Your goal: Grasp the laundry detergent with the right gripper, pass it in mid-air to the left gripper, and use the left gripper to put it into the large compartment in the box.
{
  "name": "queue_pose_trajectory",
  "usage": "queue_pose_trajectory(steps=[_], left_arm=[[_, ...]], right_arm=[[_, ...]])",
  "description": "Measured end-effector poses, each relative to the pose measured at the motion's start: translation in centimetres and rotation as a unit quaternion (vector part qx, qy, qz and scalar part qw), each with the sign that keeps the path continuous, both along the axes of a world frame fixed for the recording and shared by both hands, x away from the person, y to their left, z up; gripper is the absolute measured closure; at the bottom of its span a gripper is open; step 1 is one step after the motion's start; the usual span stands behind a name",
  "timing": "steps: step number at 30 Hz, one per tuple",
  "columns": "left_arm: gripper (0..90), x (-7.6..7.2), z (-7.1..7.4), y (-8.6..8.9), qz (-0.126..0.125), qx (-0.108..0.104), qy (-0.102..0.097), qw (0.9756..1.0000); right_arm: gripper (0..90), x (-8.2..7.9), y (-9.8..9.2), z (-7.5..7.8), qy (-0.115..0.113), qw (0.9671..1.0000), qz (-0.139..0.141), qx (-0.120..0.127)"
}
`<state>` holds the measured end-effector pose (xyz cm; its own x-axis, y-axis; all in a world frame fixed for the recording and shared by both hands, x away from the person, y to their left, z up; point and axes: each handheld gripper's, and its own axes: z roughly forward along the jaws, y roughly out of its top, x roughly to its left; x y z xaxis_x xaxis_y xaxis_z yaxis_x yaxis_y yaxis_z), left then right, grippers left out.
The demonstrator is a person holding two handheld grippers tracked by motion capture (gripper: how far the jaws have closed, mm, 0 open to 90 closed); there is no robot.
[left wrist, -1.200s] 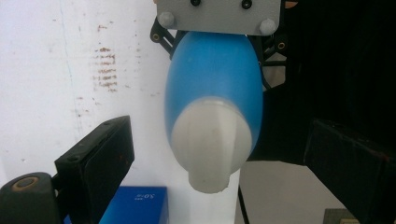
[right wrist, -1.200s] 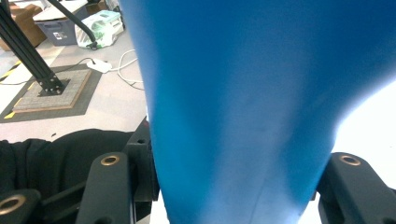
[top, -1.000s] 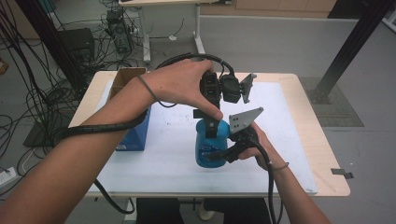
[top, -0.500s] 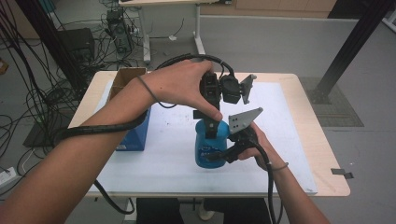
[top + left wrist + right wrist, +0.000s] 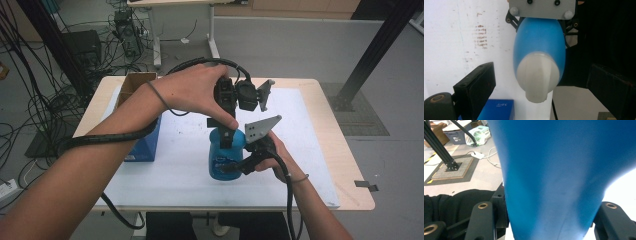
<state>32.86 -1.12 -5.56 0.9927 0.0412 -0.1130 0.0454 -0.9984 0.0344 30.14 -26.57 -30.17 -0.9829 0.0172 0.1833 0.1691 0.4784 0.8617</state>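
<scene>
From above, a blue bottle (image 5: pixel 226 159) stands upright on the white table (image 5: pixel 320 165). The right tongs (image 5: pixel 239 164) clamp its body from the side; the left tongs (image 5: pixel 227 137) hang over its top.

In the left gripper view, the jaws stand wide, either side of the white cap (image 5: pixel 538 80), not touching it.

In the right gripper view, the bottle (image 5: pixel 554 182) sits pinched between both jaws.

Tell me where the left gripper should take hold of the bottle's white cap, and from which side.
Grip the white cap across its two flat sides, coming straight down from above. The blue bottle stands upright, clamped at its body by the right gripper, and the left gripper already hangs open over the cap, so probably only closing remains.
</scene>
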Motion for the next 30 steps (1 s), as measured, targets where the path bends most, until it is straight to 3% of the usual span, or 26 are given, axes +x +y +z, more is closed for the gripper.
queue_pose_trajectory(steps=[15, 30], left_arm=[[8.7, 0.0, 0.0, 0.1, 0.002, -0.001, 0.000, 1.0000], [8.8, -0.4, -1.3, -0.4, -0.003, 0.010, 0.000, 0.9999]], right_arm=[[42.8, 0.0, 0.0, 0.1, -0.002, 1.0000, 0.001, 0.000], [42.7, -0.2, 0.1, 0.8, -0.009, 1.0000, 0.001, 0.001]])
